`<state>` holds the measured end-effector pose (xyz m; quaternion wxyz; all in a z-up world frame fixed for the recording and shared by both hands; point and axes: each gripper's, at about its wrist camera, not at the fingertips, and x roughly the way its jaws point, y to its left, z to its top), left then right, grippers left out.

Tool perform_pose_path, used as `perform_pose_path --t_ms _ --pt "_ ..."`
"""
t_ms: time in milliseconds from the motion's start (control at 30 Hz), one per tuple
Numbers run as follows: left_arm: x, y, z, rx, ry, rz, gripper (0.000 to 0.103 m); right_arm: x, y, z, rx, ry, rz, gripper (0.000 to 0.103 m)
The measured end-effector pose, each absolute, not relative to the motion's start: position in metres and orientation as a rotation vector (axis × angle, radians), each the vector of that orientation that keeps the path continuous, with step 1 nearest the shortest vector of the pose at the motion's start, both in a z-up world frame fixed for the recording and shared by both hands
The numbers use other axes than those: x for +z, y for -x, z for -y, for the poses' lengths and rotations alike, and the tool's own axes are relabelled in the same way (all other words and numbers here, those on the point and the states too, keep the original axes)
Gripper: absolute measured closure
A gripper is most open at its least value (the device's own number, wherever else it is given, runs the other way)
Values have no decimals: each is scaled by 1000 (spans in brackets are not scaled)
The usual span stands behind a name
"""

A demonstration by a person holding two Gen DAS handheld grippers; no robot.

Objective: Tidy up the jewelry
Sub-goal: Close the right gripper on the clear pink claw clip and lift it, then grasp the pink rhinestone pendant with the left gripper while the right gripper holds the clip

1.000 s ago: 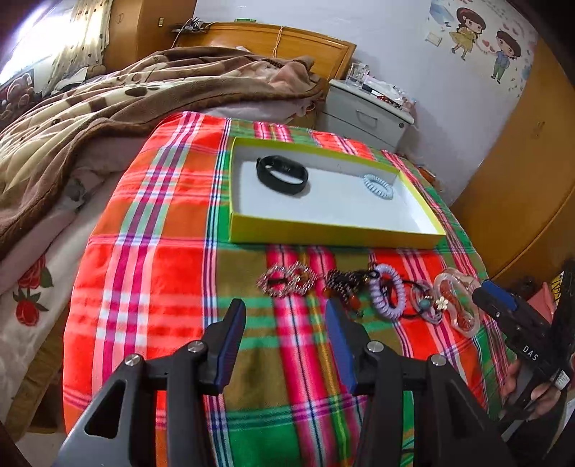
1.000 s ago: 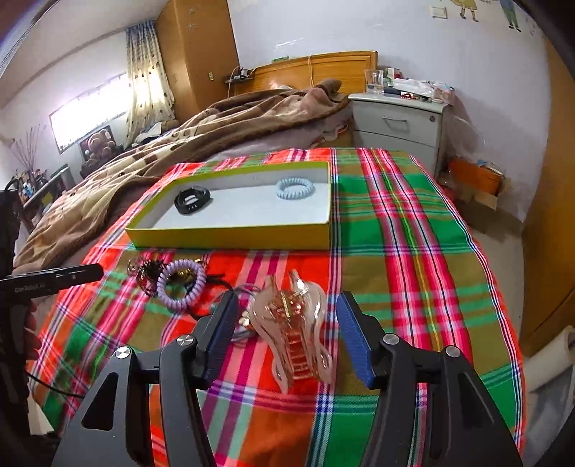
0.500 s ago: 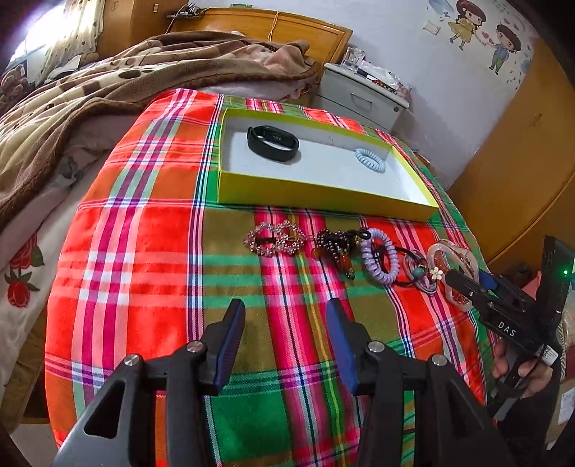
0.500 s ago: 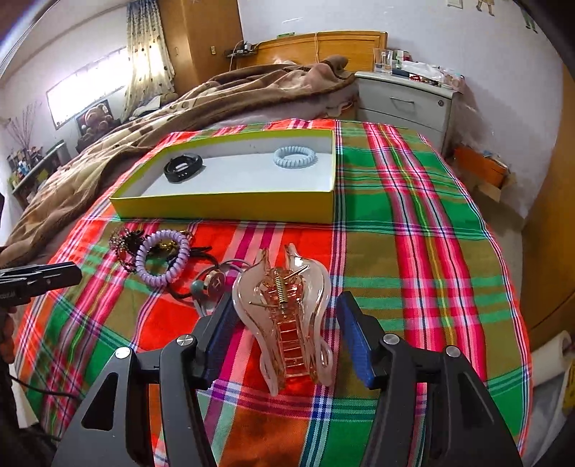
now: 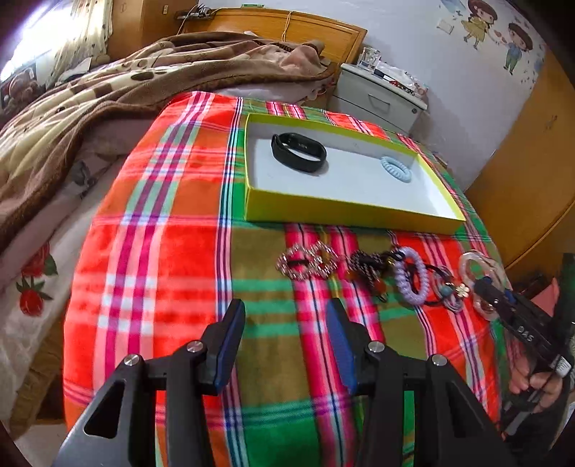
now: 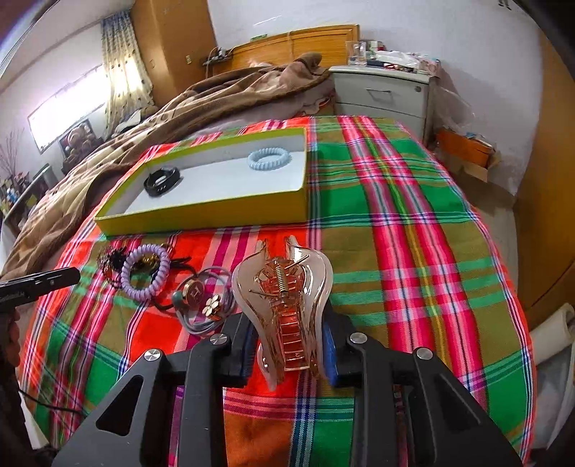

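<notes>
It was a home bedroom — a bed with a wooden headboard [image 5: 287, 28] and a rumpled brown blanket [image 5: 107, 89], a grey bedside cabinet [image 6: 381, 93], a curtained window [image 6: 90, 89] and cartoon wall stickers [image 5: 496, 28] — with a tall wooden wardrobe [image 6: 169, 46] in the corner.

Left wrist view: set above the near side of the plaid cloth [image 5: 172, 222], angled down toward the yellow tray [image 5: 345, 210], moderately near. Right wrist view: right of that, lower and closer, facing the yellow tray [image 6: 215, 215] obliquely. Both share tray, cloth, bedside cabinet [image 5: 377, 100].
</notes>
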<state>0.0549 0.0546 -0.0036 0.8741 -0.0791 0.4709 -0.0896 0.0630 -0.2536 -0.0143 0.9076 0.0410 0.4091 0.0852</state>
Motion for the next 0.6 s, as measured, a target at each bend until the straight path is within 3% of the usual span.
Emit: perform_pose_path --t_ms 600 --pt "-17 -95 -16 -287 -199 -961 54 -10 -58 264 142 -167 -834 73"
